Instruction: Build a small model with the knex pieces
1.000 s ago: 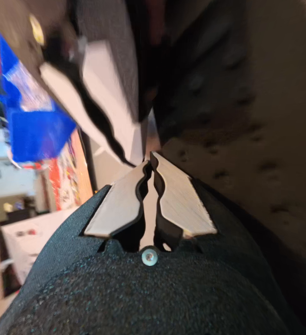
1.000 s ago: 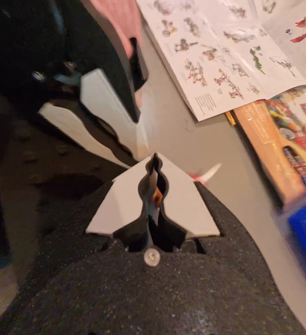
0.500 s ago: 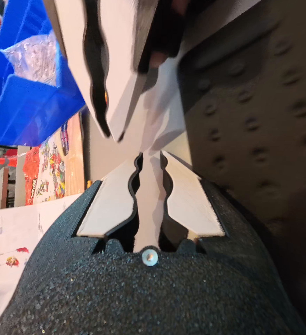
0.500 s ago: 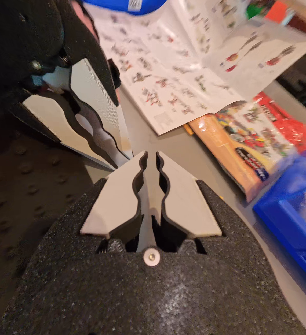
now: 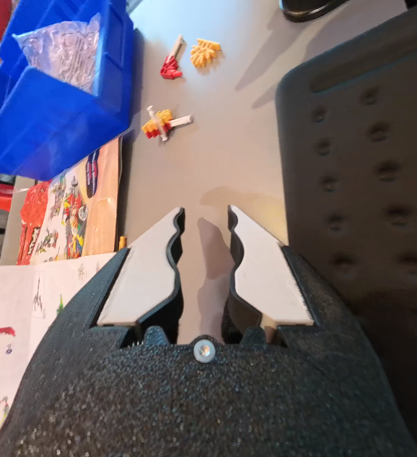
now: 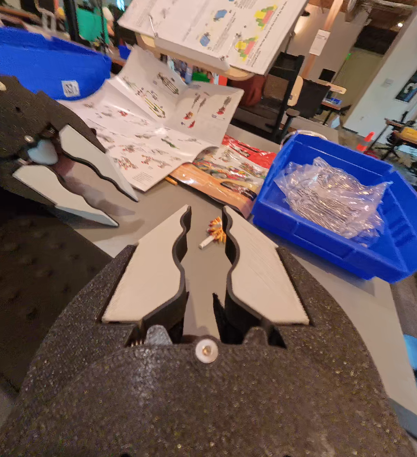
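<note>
Both gripper jaws parted over smooth, perhaps laminate table (image 5: pixel 202 160).

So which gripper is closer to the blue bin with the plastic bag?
Right. The right gripper sits just left of the blue bin; the left gripper lies beyond it, farther left.

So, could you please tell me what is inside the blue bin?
The blue bin holds a crumpled clear plastic bag with printing on it. Whatever lies inside or under the bag is hidden by its folds and glare.
</note>
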The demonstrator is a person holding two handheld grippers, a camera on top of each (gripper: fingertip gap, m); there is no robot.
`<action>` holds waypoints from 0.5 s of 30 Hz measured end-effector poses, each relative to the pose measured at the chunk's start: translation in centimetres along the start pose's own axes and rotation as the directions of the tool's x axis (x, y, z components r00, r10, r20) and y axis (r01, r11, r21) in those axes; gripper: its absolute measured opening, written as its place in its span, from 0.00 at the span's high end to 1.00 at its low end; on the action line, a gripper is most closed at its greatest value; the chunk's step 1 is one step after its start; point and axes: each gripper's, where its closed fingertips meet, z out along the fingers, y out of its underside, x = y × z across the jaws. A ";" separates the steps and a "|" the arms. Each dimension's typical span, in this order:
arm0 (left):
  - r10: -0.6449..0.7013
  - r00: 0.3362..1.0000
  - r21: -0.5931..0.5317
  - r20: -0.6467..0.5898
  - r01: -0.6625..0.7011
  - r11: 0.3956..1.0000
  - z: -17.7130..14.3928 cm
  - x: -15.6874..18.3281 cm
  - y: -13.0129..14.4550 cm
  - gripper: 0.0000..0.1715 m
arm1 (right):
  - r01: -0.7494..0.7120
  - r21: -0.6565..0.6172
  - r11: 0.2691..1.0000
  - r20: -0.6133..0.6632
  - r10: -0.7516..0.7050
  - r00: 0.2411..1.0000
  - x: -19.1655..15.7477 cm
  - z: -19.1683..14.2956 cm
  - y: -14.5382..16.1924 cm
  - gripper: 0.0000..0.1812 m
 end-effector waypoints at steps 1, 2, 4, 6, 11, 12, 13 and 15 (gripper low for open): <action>0.023 1.000 0.004 0.000 -0.023 1.000 0.2 0.2 -0.3 0.84 | 0.018 -0.035 0.999 -0.021 -0.019 1.000 0.0 0.1 0.8 0.86; 0.044 0.999 0.001 0.017 -0.044 0.999 0.3 0.1 -0.4 0.84 | 0.041 -0.076 0.996 -0.052 -0.045 0.998 0.1 0.3 1.5 0.86; 0.057 0.998 0.003 0.032 -0.057 0.998 0.7 0.0 -0.8 0.84 | 0.095 -0.161 0.982 -0.092 -0.111 0.990 0.4 0.9 2.3 0.86; 0.034 0.999 0.009 0.019 -0.034 0.999 0.8 0.0 -0.9 0.85 | 0.114 -0.231 0.966 -0.043 -0.127 0.991 -0.2 2.2 3.0 0.86; 0.038 0.999 0.003 0.028 -0.038 0.999 0.8 -0.2 -0.8 0.83 | 0.122 -0.387 0.914 -0.035 -0.147 0.989 0.8 5.8 4.7 0.77; 0.045 0.998 0.000 0.034 -0.045 0.999 0.8 -0.3 -0.8 0.83 | 0.119 -0.414 0.902 -0.027 -0.143 0.989 1.0 6.4 5.0 0.77; 0.051 0.998 -0.002 0.037 -0.051 0.999 0.7 -0.3 -0.8 0.83 | 0.112 -0.425 0.898 -0.023 -0.135 0.991 1.2 6.9 5.1 0.77; 0.056 0.997 -0.001 0.049 -0.056 0.998 0.7 -0.5 -0.9 0.83 | 0.092 -0.465 0.881 -0.021 -0.114 0.993 1.8 7.9 5.9 0.77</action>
